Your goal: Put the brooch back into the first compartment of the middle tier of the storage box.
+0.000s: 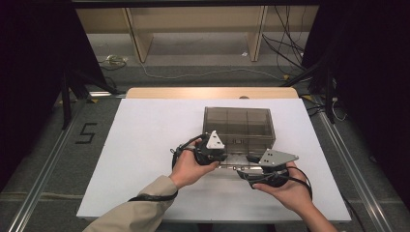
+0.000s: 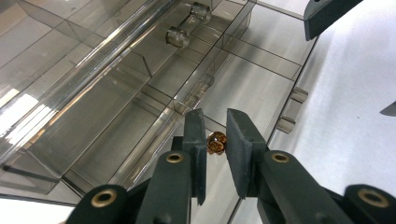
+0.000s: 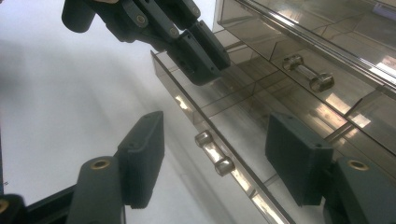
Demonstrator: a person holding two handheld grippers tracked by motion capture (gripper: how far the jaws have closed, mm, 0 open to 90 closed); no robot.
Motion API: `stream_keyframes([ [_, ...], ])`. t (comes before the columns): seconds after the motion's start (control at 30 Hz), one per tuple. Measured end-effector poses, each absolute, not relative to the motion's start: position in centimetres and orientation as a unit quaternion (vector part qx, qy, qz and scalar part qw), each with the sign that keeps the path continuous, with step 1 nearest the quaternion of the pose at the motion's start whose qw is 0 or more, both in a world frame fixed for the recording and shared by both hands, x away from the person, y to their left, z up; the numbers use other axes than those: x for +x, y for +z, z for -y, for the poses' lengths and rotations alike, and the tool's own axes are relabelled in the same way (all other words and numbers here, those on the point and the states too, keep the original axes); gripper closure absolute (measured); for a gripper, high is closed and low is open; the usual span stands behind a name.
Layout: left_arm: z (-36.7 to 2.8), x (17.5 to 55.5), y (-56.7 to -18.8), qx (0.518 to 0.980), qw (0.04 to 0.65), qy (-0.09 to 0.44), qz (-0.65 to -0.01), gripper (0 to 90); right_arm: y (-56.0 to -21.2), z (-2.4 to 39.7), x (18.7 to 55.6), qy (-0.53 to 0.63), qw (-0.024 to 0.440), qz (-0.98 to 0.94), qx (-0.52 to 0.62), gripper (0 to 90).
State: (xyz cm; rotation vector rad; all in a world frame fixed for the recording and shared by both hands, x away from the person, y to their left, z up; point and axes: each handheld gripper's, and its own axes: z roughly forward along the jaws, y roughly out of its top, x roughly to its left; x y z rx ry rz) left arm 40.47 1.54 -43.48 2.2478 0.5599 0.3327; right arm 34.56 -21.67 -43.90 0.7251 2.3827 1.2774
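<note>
Now my left gripper (image 2: 215, 130) pinches a small amber bead (image 2: 216, 142) above the open drawer (image 2: 243, 88). My right gripper (image 3: 215, 154) stands wide, its jaws straddling the drawer's handle (image 3: 214, 152).

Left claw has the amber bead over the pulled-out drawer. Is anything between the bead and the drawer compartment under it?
Nothing visible. The left claw holds the bead above the drawer, and the compartment below looks bare. The right claw stands open around the drawer's handle, off to the side.
</note>
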Motion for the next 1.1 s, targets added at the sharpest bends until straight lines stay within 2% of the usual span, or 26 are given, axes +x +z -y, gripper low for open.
stream_keyframes([
  [1.1,-1.56,41.00,-44.19,0.889,0.377,0.129,-0.226,78.3,-43.91,21.65,34.57,0.449,0.170,-0.840,0.254,38.4],
])
